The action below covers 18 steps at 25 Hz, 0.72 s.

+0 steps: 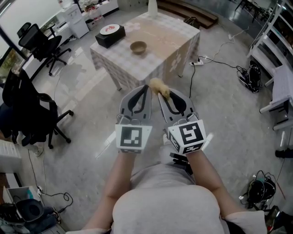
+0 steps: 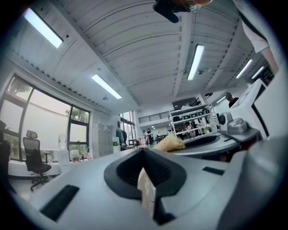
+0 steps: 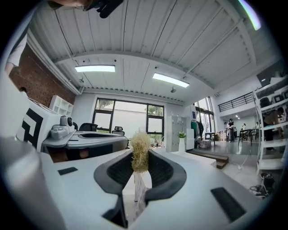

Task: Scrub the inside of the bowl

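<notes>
A small brown bowl point(image 1: 138, 47) stands on a table with a checked cloth point(image 1: 174, 43), well ahead of me. Both grippers are held side by side at waist height, away from the table. My right gripper point(image 1: 161, 94) is shut on a tuft of straw-coloured scrubber point(image 1: 160, 86), which sticks out past its tips point(image 3: 140, 152). My left gripper point(image 1: 147, 87) is shut with nothing between its jaws point(image 2: 143, 152). In the left gripper view the scrubber point(image 2: 170, 143) shows just to the right. Both gripper views point up at the ceiling, so the bowl is hidden there.
On the table are a black box with a white plate point(image 1: 110, 35) and a white bottle point(image 1: 152, 8). Black office chairs point(image 1: 28, 114) stand at the left. Cables and a power strip point(image 1: 197, 62) lie on the floor at the right, near white shelving point(image 1: 279, 87).
</notes>
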Each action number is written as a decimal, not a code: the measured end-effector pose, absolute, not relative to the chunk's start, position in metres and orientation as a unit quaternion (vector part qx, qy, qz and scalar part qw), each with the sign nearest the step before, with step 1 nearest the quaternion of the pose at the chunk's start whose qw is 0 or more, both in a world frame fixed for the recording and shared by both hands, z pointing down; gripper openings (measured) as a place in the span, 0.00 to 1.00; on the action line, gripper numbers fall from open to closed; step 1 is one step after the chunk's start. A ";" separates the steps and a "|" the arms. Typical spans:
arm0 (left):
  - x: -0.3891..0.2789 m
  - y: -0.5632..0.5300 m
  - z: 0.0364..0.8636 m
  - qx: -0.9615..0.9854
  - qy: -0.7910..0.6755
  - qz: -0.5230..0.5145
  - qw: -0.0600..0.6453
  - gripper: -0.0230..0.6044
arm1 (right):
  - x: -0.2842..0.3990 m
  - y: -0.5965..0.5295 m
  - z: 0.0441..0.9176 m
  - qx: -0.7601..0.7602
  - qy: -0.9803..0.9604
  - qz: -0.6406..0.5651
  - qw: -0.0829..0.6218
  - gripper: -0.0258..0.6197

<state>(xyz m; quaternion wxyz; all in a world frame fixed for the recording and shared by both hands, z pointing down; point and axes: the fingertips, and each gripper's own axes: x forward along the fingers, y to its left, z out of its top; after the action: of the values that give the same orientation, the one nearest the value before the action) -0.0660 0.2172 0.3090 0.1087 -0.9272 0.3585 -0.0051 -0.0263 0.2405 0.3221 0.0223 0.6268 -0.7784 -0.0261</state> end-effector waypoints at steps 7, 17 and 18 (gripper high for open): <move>-0.044 0.172 0.311 -0.918 0.385 -0.014 0.094 0.05 | -0.003 0.198 0.324 0.604 -0.797 -0.012 0.025 0.17; 0.000 0.101 0.310 -0.897 0.436 -0.024 0.071 0.05 | 0.047 0.128 0.320 0.562 -0.827 -0.003 0.025 0.18; 0.003 0.094 0.309 -0.894 0.442 -0.025 0.072 0.05 | 0.052 0.121 0.320 0.557 -0.830 -0.001 0.025 0.18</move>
<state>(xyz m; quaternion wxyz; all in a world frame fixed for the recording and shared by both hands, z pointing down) 0.0032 0.0939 0.3093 0.0716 -0.8938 0.4421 -0.0251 0.0522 0.1212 0.3201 0.0247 0.5567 -0.8303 -0.0008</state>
